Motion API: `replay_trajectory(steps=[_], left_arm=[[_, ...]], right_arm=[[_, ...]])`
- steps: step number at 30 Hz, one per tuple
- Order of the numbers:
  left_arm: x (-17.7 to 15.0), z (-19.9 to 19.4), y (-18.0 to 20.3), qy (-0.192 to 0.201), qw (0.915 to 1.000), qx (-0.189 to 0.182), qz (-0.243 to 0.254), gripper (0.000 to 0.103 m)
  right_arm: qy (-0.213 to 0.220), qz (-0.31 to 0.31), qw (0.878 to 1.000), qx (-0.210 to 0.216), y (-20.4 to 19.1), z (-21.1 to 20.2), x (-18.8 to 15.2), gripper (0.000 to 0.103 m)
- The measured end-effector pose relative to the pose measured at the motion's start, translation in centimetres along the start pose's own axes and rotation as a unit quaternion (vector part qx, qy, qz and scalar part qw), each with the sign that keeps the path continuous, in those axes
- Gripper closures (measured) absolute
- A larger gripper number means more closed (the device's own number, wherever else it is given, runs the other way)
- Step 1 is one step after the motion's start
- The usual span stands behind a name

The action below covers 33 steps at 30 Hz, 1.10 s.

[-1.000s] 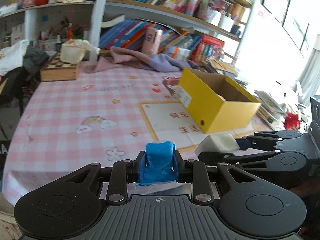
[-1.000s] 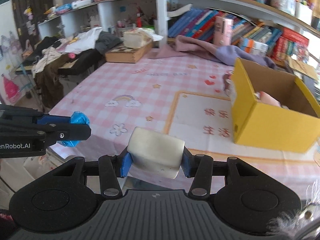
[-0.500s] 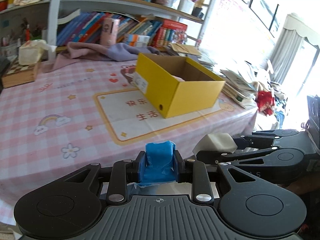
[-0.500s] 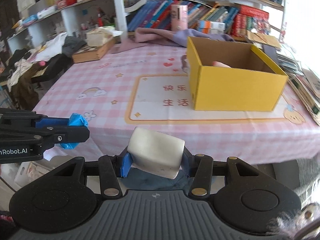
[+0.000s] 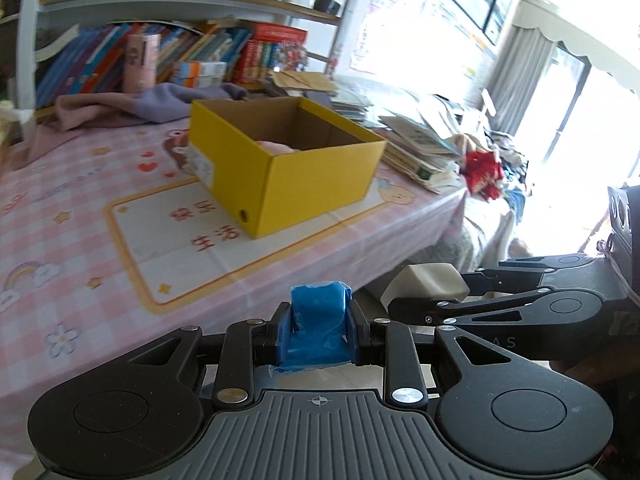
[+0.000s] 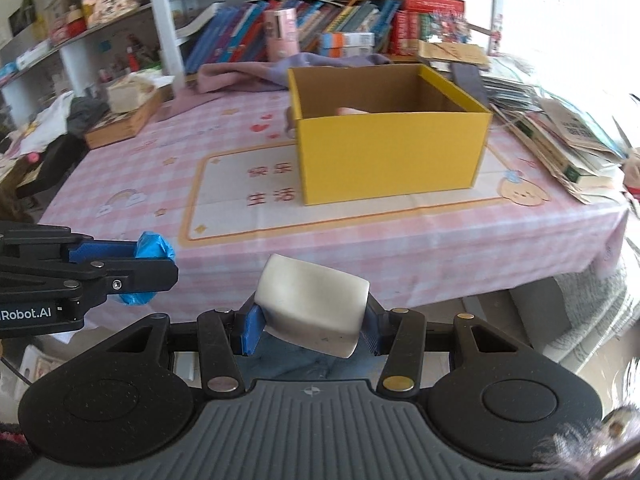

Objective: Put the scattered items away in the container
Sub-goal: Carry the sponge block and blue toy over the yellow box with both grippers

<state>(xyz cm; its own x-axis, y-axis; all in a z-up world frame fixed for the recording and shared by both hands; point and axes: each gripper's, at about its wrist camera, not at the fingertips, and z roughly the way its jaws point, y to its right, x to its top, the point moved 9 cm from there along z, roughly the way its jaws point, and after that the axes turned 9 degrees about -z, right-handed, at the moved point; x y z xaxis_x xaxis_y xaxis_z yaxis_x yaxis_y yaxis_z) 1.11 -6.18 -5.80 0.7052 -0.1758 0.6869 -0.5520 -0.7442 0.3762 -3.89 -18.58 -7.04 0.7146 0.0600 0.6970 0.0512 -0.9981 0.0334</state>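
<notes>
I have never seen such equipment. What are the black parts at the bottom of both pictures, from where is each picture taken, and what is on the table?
There is no robot. A person holds a black two-finger gripper in each hand, and each carries a camera looking along its fingers, so each picture comes from one gripper. The left gripper is shut on a crumpled blue wad. The right gripper is shut on a cream rectangular block. Each gripper also shows from the side in the other's picture. On the pink checked tablecloth stands an open yellow cardboard box with something pink inside, and a purple cloth lies behind it.
</notes>
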Motion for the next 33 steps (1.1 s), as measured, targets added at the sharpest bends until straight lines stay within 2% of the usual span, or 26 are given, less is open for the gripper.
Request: replay_trajectory(steps=[14, 19, 28, 33], left_arm=[[2.2, 4.9, 3.7, -0.019, 0.9982, -0.046, 0.035, 0.077], [3.5, 6.7, 4.7, -0.018, 0.9974, -0.048, 0.050, 0.077], [8.4, 7.8, 5.6, 0.041, 0.9955, -0.027, 0.081, 0.077], [12.3, 9.4, 6.1, 0.073, 0.9945, -0.015, 0.073, 0.077]], right_arm=[[-0.007, 0.032, 0.998, -0.044, 5.5, 0.2, -0.1, 0.057], [-0.002, 0.042, 0.998, -0.049, 7.6, 1.0, 0.7, 0.057], [0.046, 0.039, 0.998, -0.031, 11.4, 2.8, 5.4, 0.058], [0.086, 0.023, 0.996, -0.017, 13.9, 3.5, 9.5, 0.058]])
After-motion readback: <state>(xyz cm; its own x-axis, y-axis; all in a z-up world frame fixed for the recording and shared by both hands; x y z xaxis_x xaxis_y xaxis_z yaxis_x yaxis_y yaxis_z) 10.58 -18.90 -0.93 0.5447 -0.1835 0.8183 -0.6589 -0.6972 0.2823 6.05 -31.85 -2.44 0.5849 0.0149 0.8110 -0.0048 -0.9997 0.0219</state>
